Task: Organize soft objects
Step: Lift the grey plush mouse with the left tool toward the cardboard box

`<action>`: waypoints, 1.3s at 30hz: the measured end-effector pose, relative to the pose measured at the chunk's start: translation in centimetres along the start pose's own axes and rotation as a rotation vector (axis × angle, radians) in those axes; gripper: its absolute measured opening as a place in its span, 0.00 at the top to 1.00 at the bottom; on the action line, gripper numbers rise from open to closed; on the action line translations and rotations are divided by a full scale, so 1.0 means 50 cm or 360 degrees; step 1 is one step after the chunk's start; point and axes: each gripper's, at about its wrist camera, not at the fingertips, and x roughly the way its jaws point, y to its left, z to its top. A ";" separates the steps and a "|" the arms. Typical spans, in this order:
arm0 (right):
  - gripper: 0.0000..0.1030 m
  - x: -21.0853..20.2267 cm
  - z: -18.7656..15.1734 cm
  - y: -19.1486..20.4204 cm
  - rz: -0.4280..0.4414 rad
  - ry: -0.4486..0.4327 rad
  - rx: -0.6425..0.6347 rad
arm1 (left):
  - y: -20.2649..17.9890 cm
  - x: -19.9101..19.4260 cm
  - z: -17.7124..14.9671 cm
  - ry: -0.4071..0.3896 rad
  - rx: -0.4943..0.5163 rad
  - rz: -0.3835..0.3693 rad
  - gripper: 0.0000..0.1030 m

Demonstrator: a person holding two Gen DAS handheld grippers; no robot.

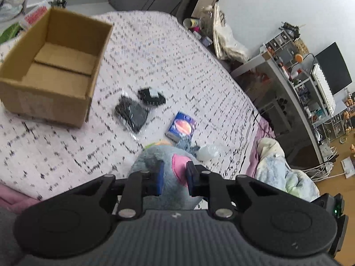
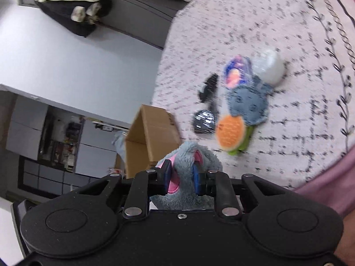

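Observation:
A grey plush toy (image 1: 150, 155) with pink ear linings is pinched by both grippers. My left gripper (image 1: 175, 175) is shut on its fur beside a pink patch. My right gripper (image 2: 182, 177) is shut on another part of the same plush toy (image 2: 190, 153), near a pink ear. An open, empty cardboard box (image 1: 44, 102) stands on the bed at the far left; in the right wrist view the box (image 2: 153, 128) is just beyond the plush. A small denim-blue soft toy (image 2: 248, 104) and an orange round plush (image 2: 230, 132) with green trim lie on the cover.
Two black packets (image 1: 133, 115) (image 1: 152, 96), a blue pack (image 1: 182, 126) and a clear plastic lump (image 1: 208, 151) lie on the pink patterned bed cover (image 1: 166, 55). A crumpled blanket (image 1: 277, 168) hangs off the bed's right edge, and a cluttered desk (image 1: 299, 88) stands beyond.

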 end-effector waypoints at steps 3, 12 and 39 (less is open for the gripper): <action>0.81 0.000 -0.002 0.024 0.0039 -0.0025 -0.0055 | -0.004 -0.023 0.010 -0.0045 0.0017 -0.0003 0.81; 0.82 -0.004 -0.001 0.096 0.0174 -0.0086 -0.0252 | -0.008 -0.092 0.044 -0.0183 0.0036 -0.0031 0.81; 0.82 0.094 0.062 0.228 0.0324 -0.0123 -0.0448 | 0.042 -0.133 0.153 -0.0360 -0.0002 -0.0076 0.81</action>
